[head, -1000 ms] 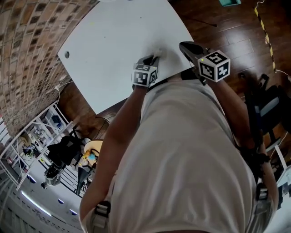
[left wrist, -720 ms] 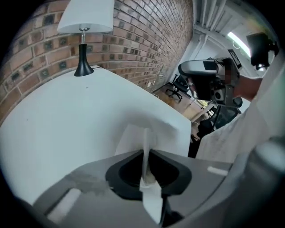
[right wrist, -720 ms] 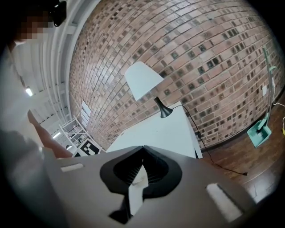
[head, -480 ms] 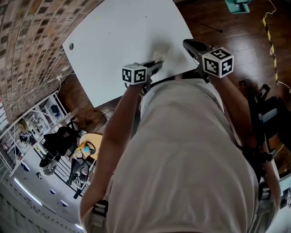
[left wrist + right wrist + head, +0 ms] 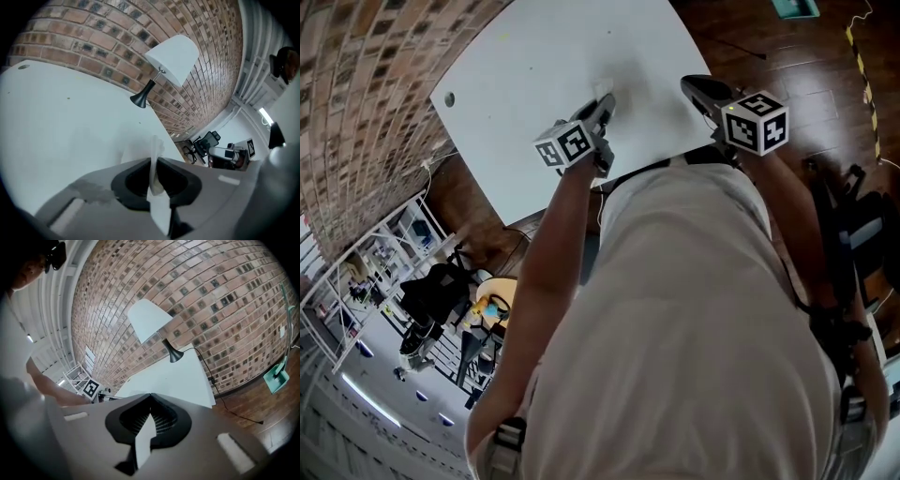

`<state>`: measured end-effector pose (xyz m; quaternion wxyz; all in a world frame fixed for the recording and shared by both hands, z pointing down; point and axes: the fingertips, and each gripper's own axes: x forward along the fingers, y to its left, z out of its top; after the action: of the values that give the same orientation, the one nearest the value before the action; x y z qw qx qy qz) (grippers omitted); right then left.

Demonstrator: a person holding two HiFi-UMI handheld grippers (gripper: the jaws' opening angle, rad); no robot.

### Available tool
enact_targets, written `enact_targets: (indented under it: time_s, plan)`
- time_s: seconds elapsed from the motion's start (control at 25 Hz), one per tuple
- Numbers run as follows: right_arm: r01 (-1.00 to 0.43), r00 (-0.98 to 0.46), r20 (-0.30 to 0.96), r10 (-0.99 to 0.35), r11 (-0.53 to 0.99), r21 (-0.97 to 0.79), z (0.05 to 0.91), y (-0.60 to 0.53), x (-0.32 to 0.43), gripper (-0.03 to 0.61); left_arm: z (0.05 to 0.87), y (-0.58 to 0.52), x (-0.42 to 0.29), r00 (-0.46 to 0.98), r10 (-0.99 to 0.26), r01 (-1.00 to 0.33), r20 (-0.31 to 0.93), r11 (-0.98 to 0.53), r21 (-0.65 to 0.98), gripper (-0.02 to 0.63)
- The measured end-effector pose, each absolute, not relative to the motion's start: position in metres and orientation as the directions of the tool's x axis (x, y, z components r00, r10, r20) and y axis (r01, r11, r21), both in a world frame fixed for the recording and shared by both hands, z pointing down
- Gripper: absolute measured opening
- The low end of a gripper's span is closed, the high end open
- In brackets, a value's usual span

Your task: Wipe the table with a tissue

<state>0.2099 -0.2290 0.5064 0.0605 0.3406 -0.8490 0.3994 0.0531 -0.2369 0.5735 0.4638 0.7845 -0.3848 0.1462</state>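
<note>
Over the white table (image 5: 534, 75), near its front edge, we hold the tissue (image 5: 154, 157) clamped between the jaws of our left gripper (image 5: 603, 101). Its crumpled end pokes past the tips, and we cannot tell whether it touches the surface. Our right gripper (image 5: 689, 86) hovers by the table's corner, jaws together, holding nothing.

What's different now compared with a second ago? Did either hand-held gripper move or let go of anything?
The left hand-held gripper, clamped on the tissue, slid leftward across the white table and rolled, so its marker cube shows different faces. Unchanged: it kept hold of the tissue, and the right hand-held gripper stays shut and empty by the table's near edge.
</note>
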Motion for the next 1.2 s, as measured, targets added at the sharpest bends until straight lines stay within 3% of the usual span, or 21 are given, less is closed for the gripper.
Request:
enact_targets:
  time_s: [0.48, 0.72, 1.2]
  plan:
    - [-0.687, -0.712, 0.431, -0.554, 0.423, -0.591, 0.507, -0.244, 0.205, 0.008, 0.59, -0.332, 0.031, 0.49, -0.515, -0.868, 0.703, -0.366, 0.337, 0.043]
    - [-0.709, -0.685, 0.448, -0.574, 0.386, -0.59, 0.509, -0.234, 0.22, 0.008, 0.591, -0.379, 0.049, 0.47, -0.563, -0.876, 0.68, -0.395, 0.278, 0.048]
    - [-0.75, -0.618, 0.454, -0.641, 0.308, -0.586, 0.511, -0.22, 0.28, 0.008, 0.604, -0.396, 0.076, 0.366, -0.528, -0.868, 0.767, -0.49, 0.077, 0.044]
